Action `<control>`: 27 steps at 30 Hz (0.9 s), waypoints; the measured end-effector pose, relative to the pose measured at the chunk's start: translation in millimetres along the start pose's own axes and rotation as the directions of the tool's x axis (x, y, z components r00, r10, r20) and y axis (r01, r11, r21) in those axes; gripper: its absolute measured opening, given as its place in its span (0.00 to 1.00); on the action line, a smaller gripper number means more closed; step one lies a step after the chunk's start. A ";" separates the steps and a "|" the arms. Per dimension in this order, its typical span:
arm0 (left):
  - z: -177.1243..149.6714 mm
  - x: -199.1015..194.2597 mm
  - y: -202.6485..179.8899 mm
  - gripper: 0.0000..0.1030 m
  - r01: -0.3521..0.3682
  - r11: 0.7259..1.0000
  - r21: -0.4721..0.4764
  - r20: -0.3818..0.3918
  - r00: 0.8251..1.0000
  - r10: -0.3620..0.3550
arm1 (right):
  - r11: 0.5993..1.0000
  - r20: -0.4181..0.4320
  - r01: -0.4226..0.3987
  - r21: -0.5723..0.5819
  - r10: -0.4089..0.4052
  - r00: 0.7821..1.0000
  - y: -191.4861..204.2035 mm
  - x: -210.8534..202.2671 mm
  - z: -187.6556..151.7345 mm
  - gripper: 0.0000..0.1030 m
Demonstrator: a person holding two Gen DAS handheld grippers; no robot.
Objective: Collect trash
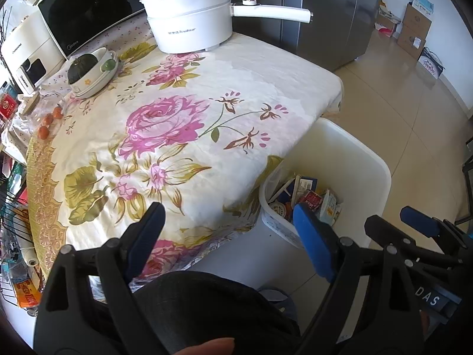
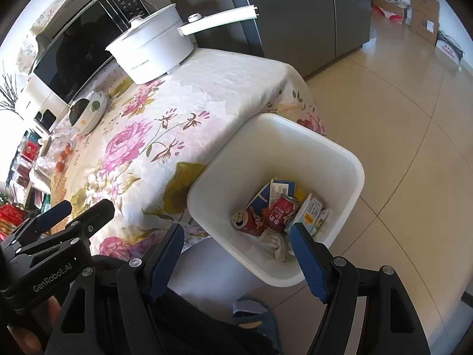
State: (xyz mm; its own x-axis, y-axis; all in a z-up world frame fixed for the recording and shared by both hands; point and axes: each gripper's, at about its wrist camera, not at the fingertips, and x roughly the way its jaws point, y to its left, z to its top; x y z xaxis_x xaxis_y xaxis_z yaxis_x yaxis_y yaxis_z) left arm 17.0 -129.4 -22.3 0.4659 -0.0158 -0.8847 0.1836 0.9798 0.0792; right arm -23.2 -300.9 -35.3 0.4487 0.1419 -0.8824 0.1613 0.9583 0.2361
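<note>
A white trash bin (image 2: pixel 348 159) stands on the floor at the table's near right corner; it also shows in the left wrist view (image 1: pixel 369 159). Inside lie red cans (image 2: pixel 279 214), cartons (image 2: pixel 310 213) and crumpled wrappers (image 2: pixel 273 242). My right gripper (image 2: pixel 236 254) is open and empty, held above the bin's near rim. My left gripper (image 1: pixel 227 236) is open and empty, over the table's near edge, left of the bin. The right gripper also shows at the right edge of the left wrist view (image 1: pixel 396 222).
The table wears a floral cloth (image 1: pixel 177 124). At its back stand a white electric pot (image 1: pixel 192 20), a microwave (image 1: pixel 88 9) and a bowl holding a dark squash (image 1: pixel 91 71). Small orange fruits (image 1: pixel 48 121) lie at the left. A grey fridge (image 2: pixel 295 14) and cardboard boxes (image 1: pixel 414 26) stand beyond.
</note>
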 end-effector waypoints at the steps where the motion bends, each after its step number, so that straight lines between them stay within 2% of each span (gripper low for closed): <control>1: 0.0 0.0 -0.1 0.86 -0.001 1.000 0.000 0.000 1.000 0.001 | 1.000 -0.001 -0.002 0.002 0.002 1.000 -0.2 0.4 0.1 0.73; 27: 1.1 0.2 1.7 0.86 0.005 1.000 0.004 0.006 1.000 -0.005 | 1.000 -0.004 0.000 0.002 0.000 1.000 6.4 4.8 -1.2 0.74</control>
State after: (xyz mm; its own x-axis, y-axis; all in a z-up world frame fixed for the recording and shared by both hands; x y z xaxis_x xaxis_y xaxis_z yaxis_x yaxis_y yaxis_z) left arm 18.4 -128.0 -21.8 0.4701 -0.0218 -0.8823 0.1897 0.9788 0.0769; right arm -21.0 -293.7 -38.5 0.4452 0.1433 -0.8839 0.1625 0.9578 0.2371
